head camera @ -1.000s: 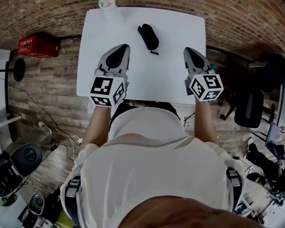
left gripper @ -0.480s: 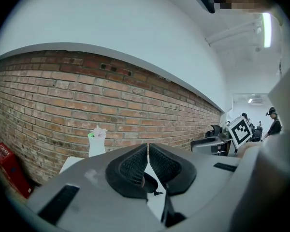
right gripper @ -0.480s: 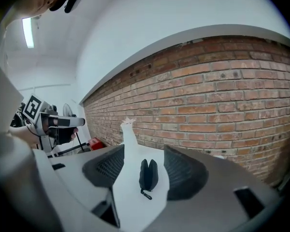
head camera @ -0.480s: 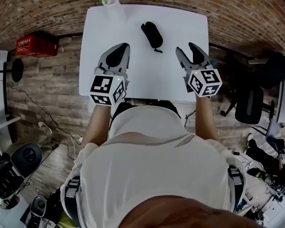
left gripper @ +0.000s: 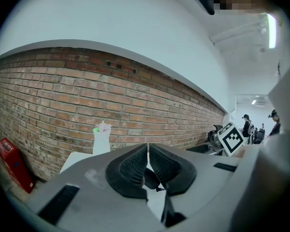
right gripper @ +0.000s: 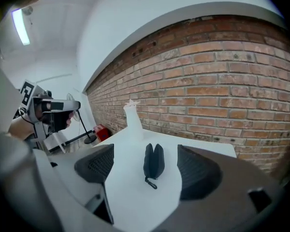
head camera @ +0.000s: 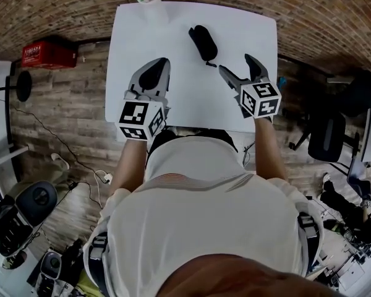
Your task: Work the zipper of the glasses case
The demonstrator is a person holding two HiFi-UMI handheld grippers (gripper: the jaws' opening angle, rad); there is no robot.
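The right gripper (head camera: 235, 64) has just been opening its jaws, which stand wide and grip nothing. The black glasses case (head camera: 203, 43) lies on the white table (head camera: 173, 98) just ahead of their gap, untouched. The left gripper (head camera: 159, 64) hovers beside it, jaws pressed together, empty.

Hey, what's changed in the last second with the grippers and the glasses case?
The right gripper moved forward toward the glasses case, and its jaws have just been opening, now wide with the case ahead, untouched. The left gripper stays shut; the case lies where it was on the table.
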